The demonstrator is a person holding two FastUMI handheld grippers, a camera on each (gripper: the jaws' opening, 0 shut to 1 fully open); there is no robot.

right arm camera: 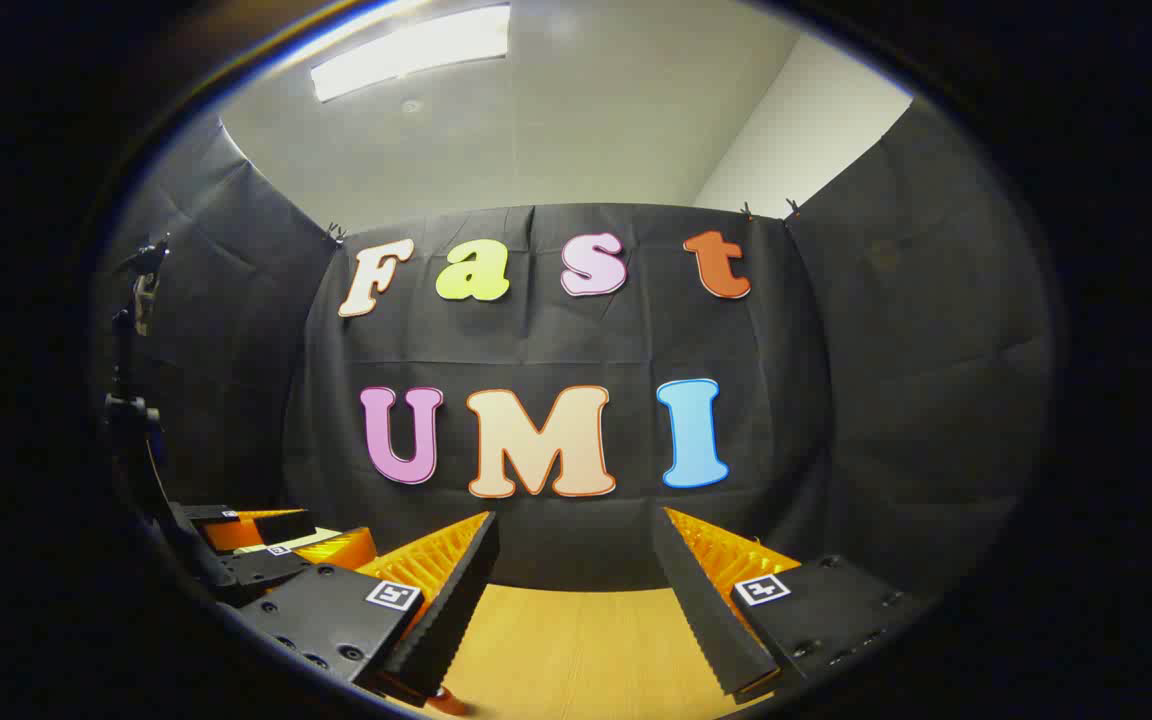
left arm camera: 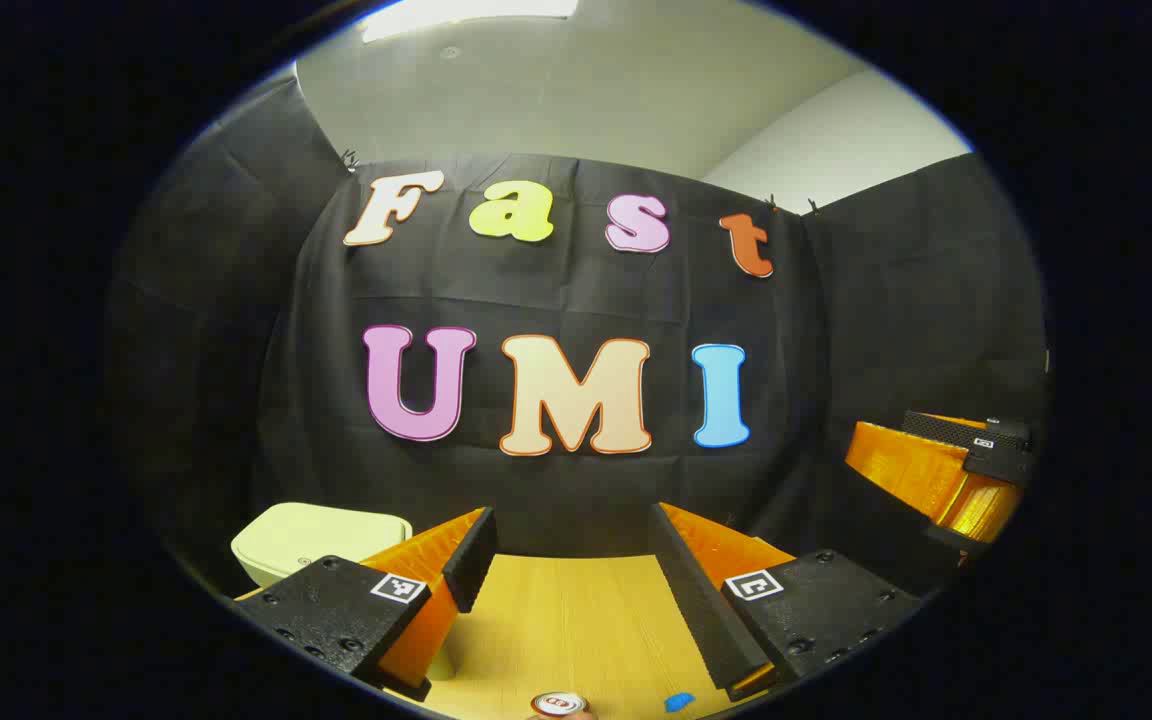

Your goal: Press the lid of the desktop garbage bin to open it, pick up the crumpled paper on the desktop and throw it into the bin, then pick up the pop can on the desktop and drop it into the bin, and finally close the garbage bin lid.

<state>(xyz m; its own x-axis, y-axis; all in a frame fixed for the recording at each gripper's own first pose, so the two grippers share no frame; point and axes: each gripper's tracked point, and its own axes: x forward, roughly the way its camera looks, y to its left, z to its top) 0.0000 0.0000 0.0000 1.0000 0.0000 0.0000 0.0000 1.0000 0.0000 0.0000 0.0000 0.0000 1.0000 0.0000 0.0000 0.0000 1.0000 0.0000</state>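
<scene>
In the left gripper view, the cream bin (left arm camera: 321,540) stands at the table's far left with its lid down flat. My left gripper (left arm camera: 571,520) hangs open above the wooden table (left arm camera: 566,620), holding nothing, to the right of the bin. The pop can's top (left arm camera: 558,705) peeks in at the bottom edge, below and between the fingers. My right gripper (right arm camera: 574,525) is also open over bare table, with nothing between its fingers. A small red patch (right arm camera: 441,702) by its left finger is too small to identify.
The other gripper (left arm camera: 946,470) hovers at the right in the left gripper view. In the right gripper view, the left gripper (right arm camera: 266,548) sits low at the left beside a dark stand (right arm camera: 126,410). A small blue scrap (left arm camera: 678,702) lies near the can.
</scene>
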